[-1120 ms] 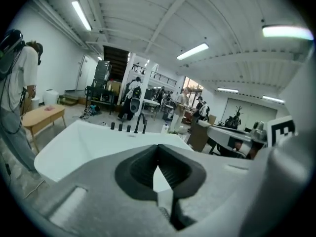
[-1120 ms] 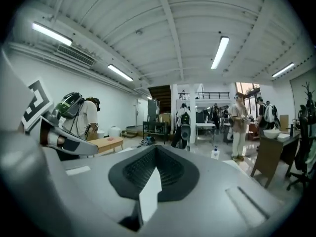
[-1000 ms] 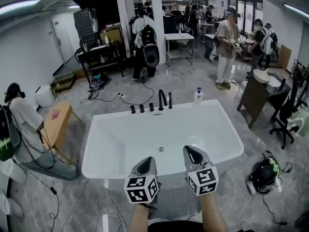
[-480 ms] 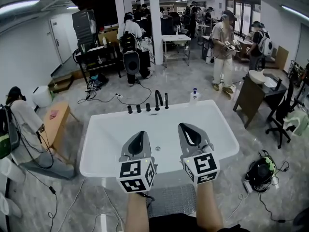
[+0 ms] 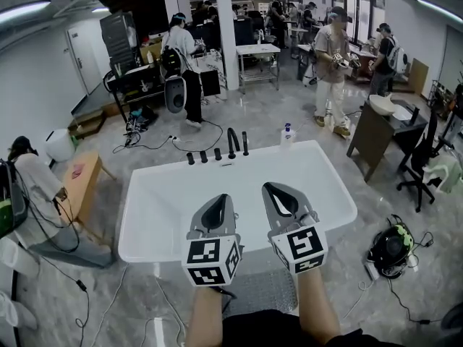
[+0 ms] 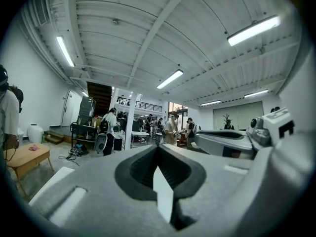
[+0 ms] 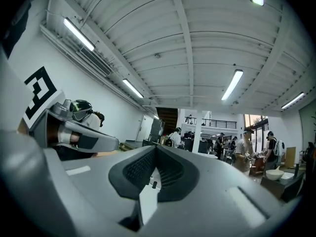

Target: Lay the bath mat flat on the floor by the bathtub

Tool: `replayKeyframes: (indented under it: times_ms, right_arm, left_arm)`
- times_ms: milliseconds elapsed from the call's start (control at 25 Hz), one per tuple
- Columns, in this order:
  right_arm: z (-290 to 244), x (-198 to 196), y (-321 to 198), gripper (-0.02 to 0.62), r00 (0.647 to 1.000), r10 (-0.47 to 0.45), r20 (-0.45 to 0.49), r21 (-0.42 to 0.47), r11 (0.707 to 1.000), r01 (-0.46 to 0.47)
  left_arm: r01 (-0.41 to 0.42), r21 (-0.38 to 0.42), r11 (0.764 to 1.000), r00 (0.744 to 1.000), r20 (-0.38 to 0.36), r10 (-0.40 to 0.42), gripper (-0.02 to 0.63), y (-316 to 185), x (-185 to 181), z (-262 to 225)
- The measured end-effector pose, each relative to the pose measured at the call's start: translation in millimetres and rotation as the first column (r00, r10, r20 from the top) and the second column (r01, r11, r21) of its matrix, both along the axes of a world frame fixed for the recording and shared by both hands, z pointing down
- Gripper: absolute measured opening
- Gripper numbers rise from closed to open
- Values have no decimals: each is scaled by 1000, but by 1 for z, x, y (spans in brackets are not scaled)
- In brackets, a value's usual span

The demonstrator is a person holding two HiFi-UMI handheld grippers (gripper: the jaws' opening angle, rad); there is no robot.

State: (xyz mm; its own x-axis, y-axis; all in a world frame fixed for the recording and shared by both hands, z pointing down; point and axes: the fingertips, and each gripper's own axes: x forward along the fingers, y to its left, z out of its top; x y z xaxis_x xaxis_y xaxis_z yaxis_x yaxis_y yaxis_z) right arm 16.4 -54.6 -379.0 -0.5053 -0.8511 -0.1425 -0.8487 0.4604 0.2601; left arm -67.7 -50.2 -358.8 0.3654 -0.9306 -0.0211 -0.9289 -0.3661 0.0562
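The white bathtub fills the middle of the head view. On the floor in front of it, between my forearms, a grey textured bath mat lies flat, partly hidden by my arms. Over the tub's near rim I hold both grippers side by side, pointing away from me. My left gripper is shut with nothing in it. The right gripper is also shut and empty. In the left gripper view the jaws meet against the room and ceiling. The right gripper view shows its jaws closed the same way.
Black taps and a bottle stand on the tub's far rim. A wooden bench and a seated person are at the left. At the right are a dark table, an office chair and a helmet. Cables run across the marble floor.
Both grippers have risen and now reach further over the tub's rim, still shut. A person with a backpack in the background has walked left.
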Motion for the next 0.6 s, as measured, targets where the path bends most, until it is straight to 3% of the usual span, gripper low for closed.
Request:
replayKeyframes:
  times_ms: [600]
  right_arm:
    - [-10, 6, -9, 6, 1000, 1, -26, 35, 999, -1]
  left_arm:
    - [-27, 19, 999, 999, -16, 28, 5, -14, 12, -8]
